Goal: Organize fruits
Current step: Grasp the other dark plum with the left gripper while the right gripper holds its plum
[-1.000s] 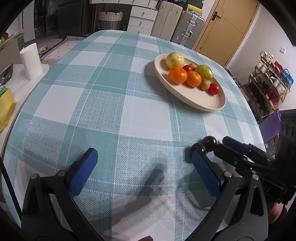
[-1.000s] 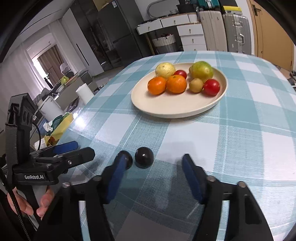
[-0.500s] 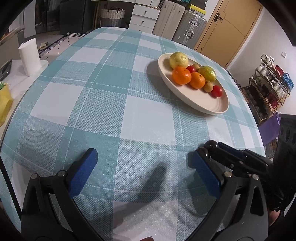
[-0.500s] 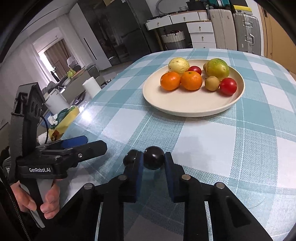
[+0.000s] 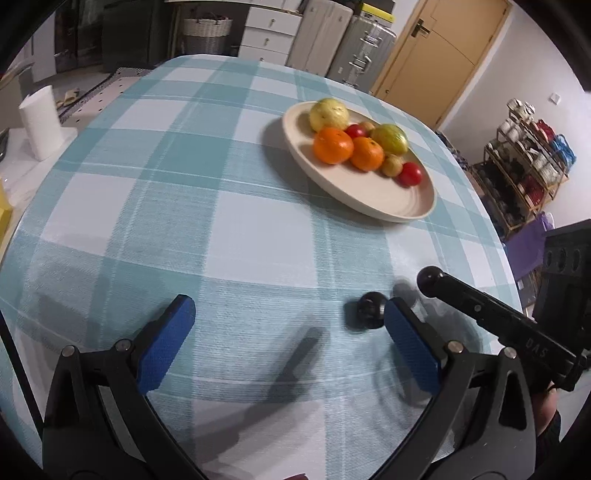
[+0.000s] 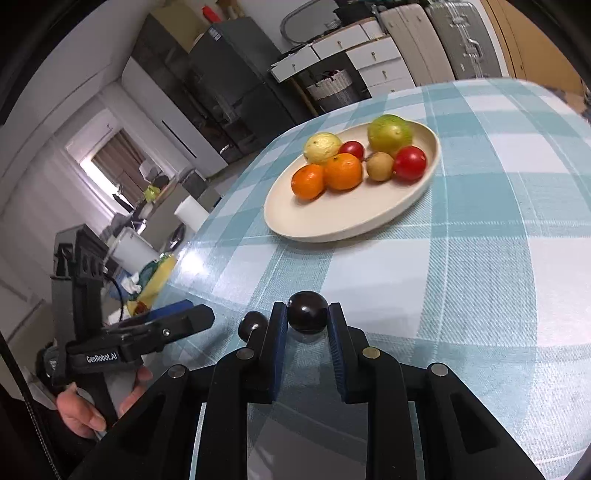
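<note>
A dark round plum (image 6: 307, 316) sits pinched between blue pads, a second (image 6: 252, 325) just beside it, well apart from the fruit-filled cream plate (image 6: 332, 225).

A lived-in home, dining corner by the kitchen: a checked cloth surface (image 5: 229, 206) carrying a fruit plate (image 5: 373, 199), a dark fridge (image 6: 236, 74), white drawers (image 5: 269, 33), suitcases (image 5: 354, 48), a wooden door (image 5: 439, 55), a rack of cups (image 5: 524, 155), and a paper roll (image 5: 38, 122).

"GenRobot.AI" is read on the left hand-held gripper (image 6: 181, 317), white print; "DAS" is seen on the right hand-held gripper (image 5: 430, 277) body.
</note>
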`<state>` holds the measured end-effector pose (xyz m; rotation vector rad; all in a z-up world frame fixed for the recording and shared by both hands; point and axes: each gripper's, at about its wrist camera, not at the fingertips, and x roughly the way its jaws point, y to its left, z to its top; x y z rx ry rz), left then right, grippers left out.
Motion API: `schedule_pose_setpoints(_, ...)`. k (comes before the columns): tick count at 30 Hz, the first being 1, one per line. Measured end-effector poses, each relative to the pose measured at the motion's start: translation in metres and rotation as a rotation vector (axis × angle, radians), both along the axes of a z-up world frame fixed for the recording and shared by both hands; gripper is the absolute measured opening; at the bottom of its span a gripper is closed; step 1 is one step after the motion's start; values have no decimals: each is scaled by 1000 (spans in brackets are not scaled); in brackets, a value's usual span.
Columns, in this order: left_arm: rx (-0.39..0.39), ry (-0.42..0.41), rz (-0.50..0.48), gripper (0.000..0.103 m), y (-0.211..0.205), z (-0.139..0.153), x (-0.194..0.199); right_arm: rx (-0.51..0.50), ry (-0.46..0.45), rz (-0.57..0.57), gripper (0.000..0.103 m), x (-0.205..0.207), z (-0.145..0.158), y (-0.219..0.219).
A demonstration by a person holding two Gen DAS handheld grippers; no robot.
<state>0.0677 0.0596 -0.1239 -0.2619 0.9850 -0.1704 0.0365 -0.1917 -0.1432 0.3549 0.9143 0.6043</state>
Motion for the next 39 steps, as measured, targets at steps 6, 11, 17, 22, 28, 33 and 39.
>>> schedule_pose_setpoints(6,11,-23,-62,102,-20,4,3,17,14,-30,23,-5,-2,-19)
schedule_pose_setpoints(11,37,-24,-110,102,-37,1,6,20,10,-34,23,-6,-3,-25)
schedule_pose_setpoints(17,93,-34,-177,100,-56,-2,8,12,9,-48,23,-6,-2,-33)
schedule_pose_setpoints(22,74,-18,-190,81,-59,-4,15,17,15,-72,23,-3,-1,-43)
schedule_pose_setpoints(28,57,-17,-197,50,-58,-6,18,6,12,-78,23,-4,0,-49)
schedule_pose_setpoints(33,21,-8,-233,23,-57,-7,18,12,16,-82,23,-2,-1,-51)
schedule_pose_setpoints(39,5,-13,-241,20,-59,-5,19,11,17,-80,23,1,-2,-50)
